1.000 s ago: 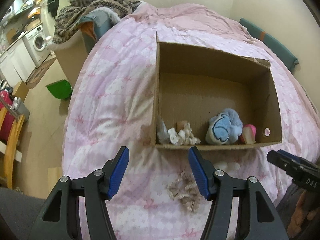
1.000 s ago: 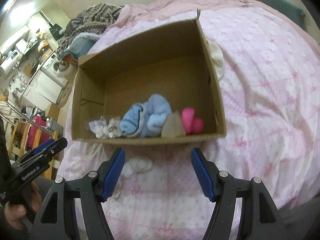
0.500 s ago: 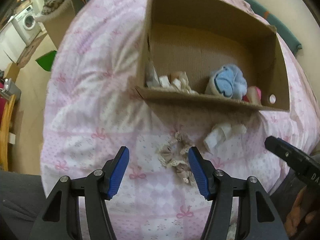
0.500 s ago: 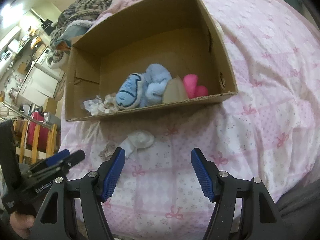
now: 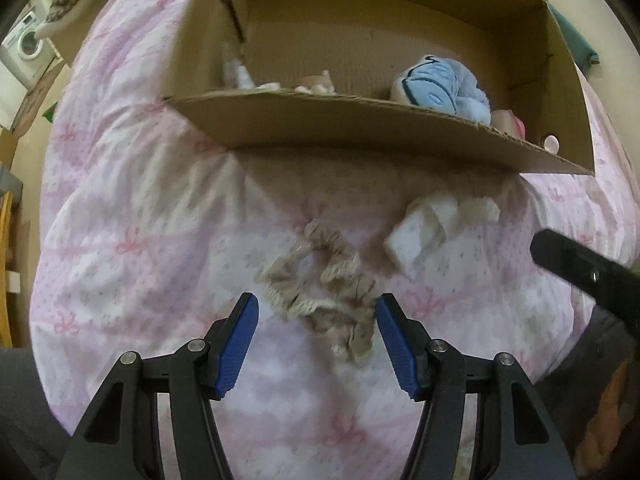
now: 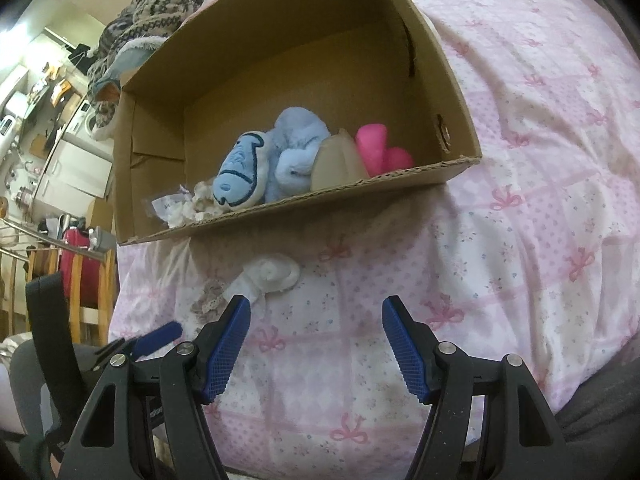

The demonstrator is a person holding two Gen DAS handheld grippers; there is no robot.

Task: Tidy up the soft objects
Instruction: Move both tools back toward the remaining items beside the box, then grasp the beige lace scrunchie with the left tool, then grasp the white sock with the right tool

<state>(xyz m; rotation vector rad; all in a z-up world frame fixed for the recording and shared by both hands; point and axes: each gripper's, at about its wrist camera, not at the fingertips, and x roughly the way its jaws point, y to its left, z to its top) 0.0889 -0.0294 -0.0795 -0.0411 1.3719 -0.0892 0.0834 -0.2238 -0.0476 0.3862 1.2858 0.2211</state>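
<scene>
- Scrunchie, beige and ruffled, lies on the pink quilt right between the blue pads of the left gripper; those jaws stand wide apart, and I cannot tell whether a pad touches the fabric.
- Right gripper hangs above bare quilt with its jaws spread too, holding nothing.
- Just beyond the scrunchie, to its right, lies a white rolled sock, close to the near wall of the cardboard box.
- Inside the box, along that near wall, sit a blue plush toy, a tan soft piece beside it, a pink soft item to the right, and pale crumpled bits at the left end.
- Past the box, a patterned blanket is heaped up.
</scene>
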